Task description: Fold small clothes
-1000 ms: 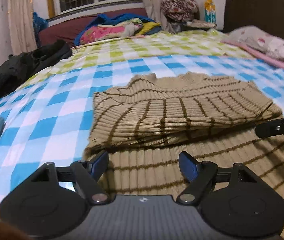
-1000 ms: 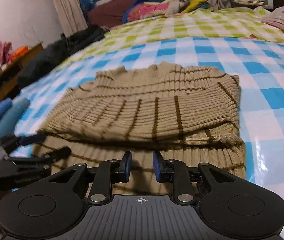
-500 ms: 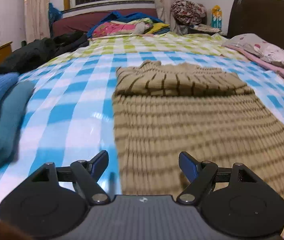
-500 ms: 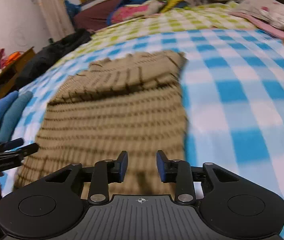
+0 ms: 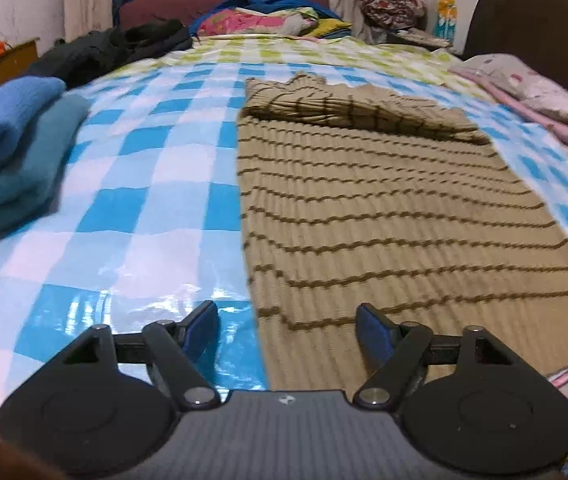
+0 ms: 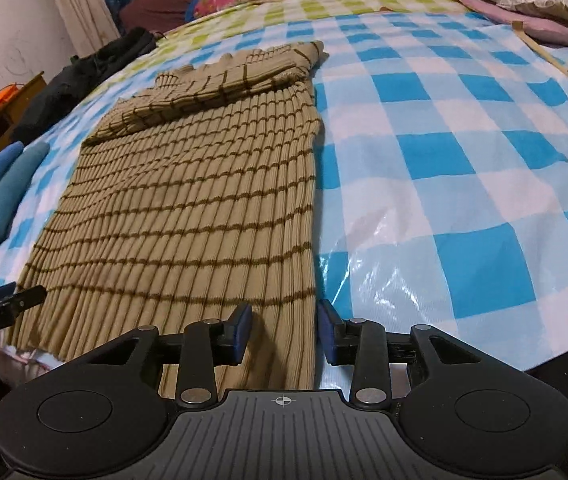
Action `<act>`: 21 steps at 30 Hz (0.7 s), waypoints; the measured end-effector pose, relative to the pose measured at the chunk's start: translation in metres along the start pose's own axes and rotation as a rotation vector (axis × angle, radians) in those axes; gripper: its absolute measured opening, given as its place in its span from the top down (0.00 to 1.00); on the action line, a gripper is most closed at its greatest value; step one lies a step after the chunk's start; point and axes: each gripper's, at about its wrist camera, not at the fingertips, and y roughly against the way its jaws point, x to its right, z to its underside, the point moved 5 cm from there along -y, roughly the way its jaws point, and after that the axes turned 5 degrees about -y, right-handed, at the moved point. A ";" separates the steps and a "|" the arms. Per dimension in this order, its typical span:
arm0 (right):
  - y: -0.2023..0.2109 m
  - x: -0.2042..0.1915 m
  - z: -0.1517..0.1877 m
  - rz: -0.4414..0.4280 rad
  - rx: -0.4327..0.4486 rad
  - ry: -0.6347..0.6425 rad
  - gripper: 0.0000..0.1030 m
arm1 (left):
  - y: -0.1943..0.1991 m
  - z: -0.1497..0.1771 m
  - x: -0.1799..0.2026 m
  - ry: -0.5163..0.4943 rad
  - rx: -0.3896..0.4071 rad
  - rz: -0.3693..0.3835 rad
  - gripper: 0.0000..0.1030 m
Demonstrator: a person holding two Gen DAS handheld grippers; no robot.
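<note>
A tan ribbed sweater with thin brown stripes (image 5: 395, 208) lies flat on the blue-and-white checked bed cover (image 5: 132, 184), its sleeves folded across the far end. My left gripper (image 5: 287, 326) is open over the sweater's near left corner, touching nothing. My right gripper (image 6: 284, 326) is open, jaws a little apart astride the sweater's (image 6: 188, 208) near right corner, its hem lying between them. The left gripper's tip (image 6: 16, 300) shows at the left edge of the right wrist view.
Folded blue and teal clothes (image 5: 8, 152) are stacked at the left. Black clothing (image 5: 112, 48) and a colourful pile (image 5: 268, 20) lie at the far end. Pink pillows (image 5: 535, 92) and a dark headboard (image 5: 535, 28) are at the right. The bed's near edge drops off below the sweater hem.
Both grippers pulled back from the folded sleeve end to the sweater's near hem. The right gripper's jaws opened a little wider. The sweater itself has not moved.
</note>
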 end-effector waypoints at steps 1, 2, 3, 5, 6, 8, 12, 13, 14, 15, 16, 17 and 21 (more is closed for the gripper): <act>0.001 0.001 0.001 -0.003 -0.002 -0.007 0.66 | 0.000 0.000 0.001 0.004 -0.002 0.018 0.28; 0.001 0.002 0.001 -0.005 -0.004 -0.010 0.66 | 0.000 0.000 0.003 0.006 -0.004 0.023 0.30; 0.001 0.002 0.002 -0.004 -0.005 -0.010 0.66 | -0.001 0.000 0.003 0.008 -0.006 0.022 0.31; 0.001 0.004 0.003 -0.010 -0.010 -0.018 0.66 | -0.002 0.001 0.004 0.007 -0.007 0.017 0.31; 0.001 0.005 0.003 -0.019 -0.012 -0.030 0.65 | -0.002 0.001 0.005 0.004 -0.007 0.016 0.31; 0.000 0.003 0.004 -0.037 -0.020 -0.035 0.64 | -0.003 0.002 0.007 -0.004 -0.010 0.014 0.31; 0.000 -0.002 0.004 -0.080 -0.033 -0.039 0.67 | -0.005 0.000 0.007 0.002 -0.022 0.010 0.31; 0.001 -0.002 0.004 -0.094 -0.034 -0.047 0.71 | -0.004 -0.001 0.006 0.009 -0.020 0.011 0.34; 0.001 -0.003 0.003 -0.102 -0.035 -0.055 0.75 | -0.004 -0.002 0.005 0.019 -0.019 0.013 0.44; 0.002 -0.003 0.002 -0.111 -0.037 -0.064 0.76 | -0.003 -0.003 0.002 0.035 -0.021 0.015 0.55; 0.001 -0.003 0.002 -0.113 -0.038 -0.069 0.78 | -0.002 -0.004 -0.002 0.064 -0.024 0.022 0.60; 0.001 -0.003 0.002 -0.109 -0.036 -0.075 0.78 | -0.002 -0.005 -0.005 0.094 -0.027 0.036 0.67; -0.008 -0.002 0.000 -0.115 -0.041 -0.100 0.74 | -0.005 -0.004 -0.014 0.152 -0.036 0.056 0.71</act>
